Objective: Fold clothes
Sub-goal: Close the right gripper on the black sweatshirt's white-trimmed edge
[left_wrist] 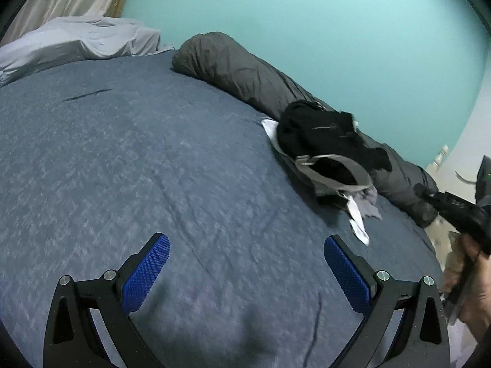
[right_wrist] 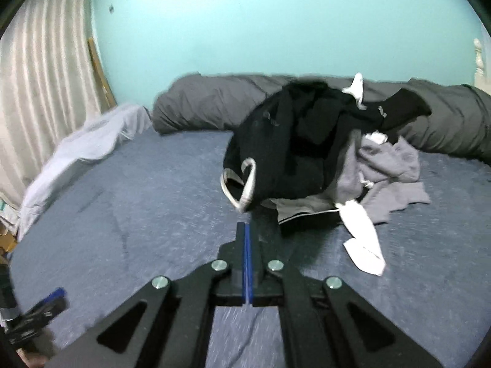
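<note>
The left gripper [left_wrist: 247,271] hung over the bare middle of the blue bedspread [left_wrist: 138,168], its jaws spread wide and nothing between the blue pads [left_wrist: 147,276]; the cloth beneath them lay flat, with only a few faint creases running across it.

The right gripper [right_wrist: 247,227] was pressed fully closed, the blue pads [right_wrist: 247,263] meeting in a thin line; just past the tips hung the grey-banded edge of a black garment [right_wrist: 288,141], and the band seemed to reach the tips, though motion blur kept me from being sure it was pinched there.

That black garment sat on top of the clothes pile [right_wrist: 353,165], which lay on the far right part of the bed, close against the rolled dark grey duvet [right_wrist: 208,104] along the wall; under the black piece was a crumpled light grey garment [right_wrist: 396,159], and a white sock [right_wrist: 365,242] trailed out of the heap toward the near edge, lying flat on the bedspread; a second bit of white [right_wrist: 357,87] poked up at the top of the pile.

From the left-hand view the same pile [left_wrist: 331,150] stood well apart from the open jaws, off to the right; the right gripper's black body [left_wrist: 457,211] showed at the frame's edge, with a hand [left_wrist: 478,282] gripping it.

A pale grey pillow [left_wrist: 73,40] lay at the head of the bed, near the beige curtain [right_wrist: 46,92]; the wall [right_wrist: 276,21] behind was turquoise.
</note>
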A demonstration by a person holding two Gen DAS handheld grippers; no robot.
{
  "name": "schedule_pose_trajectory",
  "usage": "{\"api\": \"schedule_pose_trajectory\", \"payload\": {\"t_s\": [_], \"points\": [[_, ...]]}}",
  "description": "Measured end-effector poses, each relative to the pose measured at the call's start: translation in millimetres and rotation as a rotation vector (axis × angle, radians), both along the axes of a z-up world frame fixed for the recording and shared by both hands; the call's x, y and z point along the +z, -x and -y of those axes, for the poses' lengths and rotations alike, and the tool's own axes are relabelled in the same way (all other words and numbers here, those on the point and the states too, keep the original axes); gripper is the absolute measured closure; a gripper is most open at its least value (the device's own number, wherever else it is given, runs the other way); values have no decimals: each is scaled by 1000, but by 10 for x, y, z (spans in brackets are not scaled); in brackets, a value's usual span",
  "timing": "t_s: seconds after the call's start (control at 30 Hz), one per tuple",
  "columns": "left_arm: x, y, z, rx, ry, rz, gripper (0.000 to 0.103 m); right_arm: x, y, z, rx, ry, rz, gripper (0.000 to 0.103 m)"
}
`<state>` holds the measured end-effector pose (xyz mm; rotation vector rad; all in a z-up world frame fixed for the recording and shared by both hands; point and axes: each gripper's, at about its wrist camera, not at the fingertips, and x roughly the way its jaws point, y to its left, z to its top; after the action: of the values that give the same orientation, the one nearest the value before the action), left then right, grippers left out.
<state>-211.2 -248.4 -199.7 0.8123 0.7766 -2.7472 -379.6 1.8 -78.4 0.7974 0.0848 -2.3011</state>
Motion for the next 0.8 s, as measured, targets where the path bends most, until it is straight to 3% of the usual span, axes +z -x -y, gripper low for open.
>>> {"api": "schedule_pose_trajectory", "payload": {"t_s": [0.33, 0.37, 0.4, 0.47, 0.8], "points": [[-155, -152, -11, 3, 33, 38, 0, -122, -316, -338, -53, -49, 110, 102], [-174, -160, 0, 5, 35, 42, 0, -160, -310, -294, -63, -58, 115, 90], [-193, -167, 11, 8, 38, 46, 0, -221, -274, -233, -67, -60, 129, 59], [-232, -182, 34, 13, 43, 54, 0, -366, -175, -94, -70, -56, 166, 34], [-463, -62, 87, 16, 73, 94, 0, -1133, 626, 421, -153, 8, 291, 35]]}}
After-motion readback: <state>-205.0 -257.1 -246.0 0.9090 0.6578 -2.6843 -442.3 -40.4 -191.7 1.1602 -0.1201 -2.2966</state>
